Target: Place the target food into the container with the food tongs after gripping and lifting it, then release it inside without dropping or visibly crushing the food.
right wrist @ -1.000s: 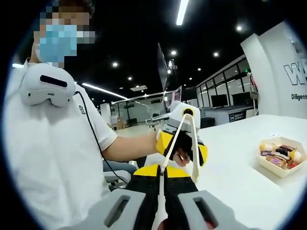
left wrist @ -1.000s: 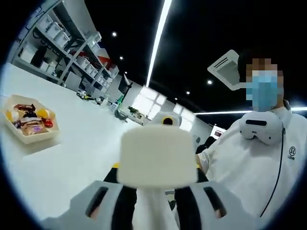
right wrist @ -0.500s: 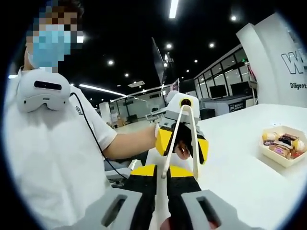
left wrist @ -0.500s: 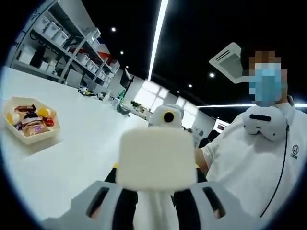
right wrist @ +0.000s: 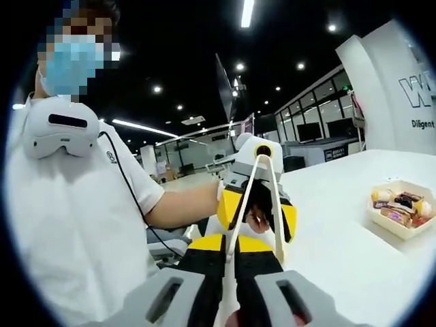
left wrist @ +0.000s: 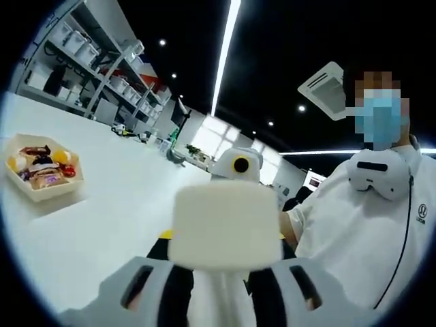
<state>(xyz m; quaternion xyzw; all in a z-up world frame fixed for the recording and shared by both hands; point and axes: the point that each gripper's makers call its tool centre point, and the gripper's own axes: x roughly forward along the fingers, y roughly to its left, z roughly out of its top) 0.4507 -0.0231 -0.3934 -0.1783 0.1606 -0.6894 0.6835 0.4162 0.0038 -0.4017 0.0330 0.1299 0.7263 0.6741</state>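
Food tray (right wrist: 400, 219) well apart from tongs (right wrist: 255, 197); right tool (right wrist: 228, 300) gripping tongs

A white table (left wrist: 102, 218) carries the items. In the left gripper view its surface runs from behind the jaws out to the far left, well apart from them. One tray (left wrist: 42, 178) rests directly on it, a shallow cream container with angled corners, loaded with assorted food pieces (left wrist: 41, 167) in brown, yellow, red and dark tones. In the right gripper view the same table (right wrist: 354, 252) extends to the right of the jaws, with the tray (right wrist: 400, 212) sitting on it far right, beyond the fingertips.
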